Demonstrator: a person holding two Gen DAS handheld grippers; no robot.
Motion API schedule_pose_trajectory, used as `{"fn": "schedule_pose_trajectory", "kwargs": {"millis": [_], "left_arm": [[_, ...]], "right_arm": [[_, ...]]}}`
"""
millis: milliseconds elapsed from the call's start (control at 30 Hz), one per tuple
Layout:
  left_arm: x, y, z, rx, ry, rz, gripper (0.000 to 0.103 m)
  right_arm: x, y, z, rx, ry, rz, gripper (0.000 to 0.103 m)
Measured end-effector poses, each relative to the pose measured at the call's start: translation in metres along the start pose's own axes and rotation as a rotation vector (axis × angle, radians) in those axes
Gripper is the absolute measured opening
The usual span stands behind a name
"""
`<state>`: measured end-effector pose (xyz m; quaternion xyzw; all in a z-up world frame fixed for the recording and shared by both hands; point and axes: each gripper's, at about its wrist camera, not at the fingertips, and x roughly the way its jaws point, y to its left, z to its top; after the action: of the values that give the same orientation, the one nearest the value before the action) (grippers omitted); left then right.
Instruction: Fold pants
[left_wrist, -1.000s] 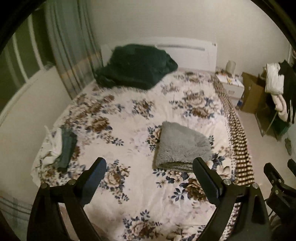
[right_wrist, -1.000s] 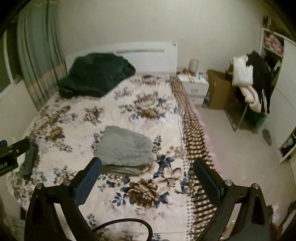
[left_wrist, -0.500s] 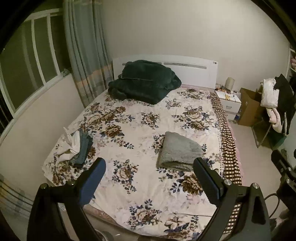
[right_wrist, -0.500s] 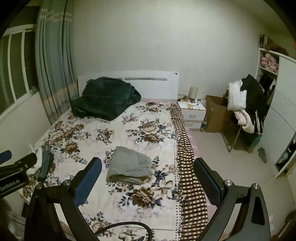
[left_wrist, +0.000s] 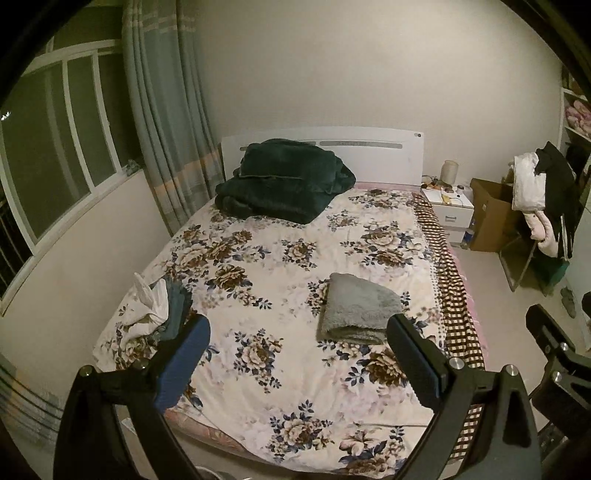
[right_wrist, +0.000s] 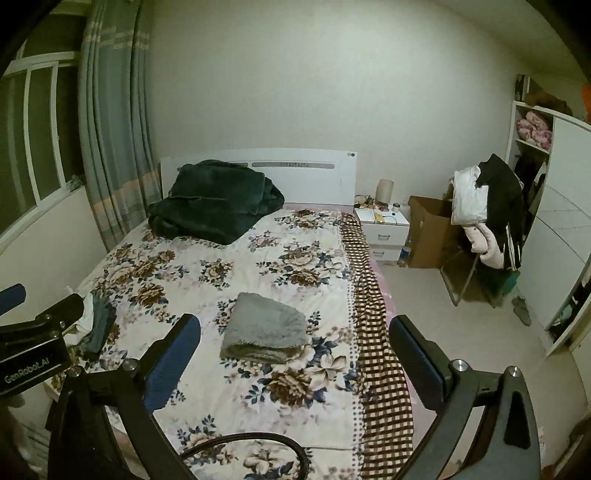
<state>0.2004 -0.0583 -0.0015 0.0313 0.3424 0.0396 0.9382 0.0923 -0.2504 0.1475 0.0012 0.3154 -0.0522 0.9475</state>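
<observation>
A grey fleece garment, folded into a rectangle, lies on the floral bedspread near the bed's right side; it also shows in the right wrist view. My left gripper is open and empty, high above the foot of the bed. My right gripper is open and empty, also held back from the bed. The left gripper's body shows at the left edge of the right wrist view.
A heap of white and dark teal clothes lies at the bed's left edge. A dark green blanket lies at the headboard. A nightstand, cardboard box and clothes-laden chair stand at the right. Window and curtain are left.
Both grippers have pulled up and back from the bed, so the folded grey garment and whole room look smaller and farther. Both stayed open and empty.
</observation>
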Motion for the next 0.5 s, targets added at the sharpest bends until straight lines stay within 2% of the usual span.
{"fn": "schedule_pose_trajectory", "kwargs": {"millis": [500], "left_arm": [[-0.013, 0.008, -0.005, -0.005, -0.008, -0.016, 0.098]], "right_arm": [[-0.022, -0.002, -0.007, 0.009, -0.002, 0.011, 0.103]]}}
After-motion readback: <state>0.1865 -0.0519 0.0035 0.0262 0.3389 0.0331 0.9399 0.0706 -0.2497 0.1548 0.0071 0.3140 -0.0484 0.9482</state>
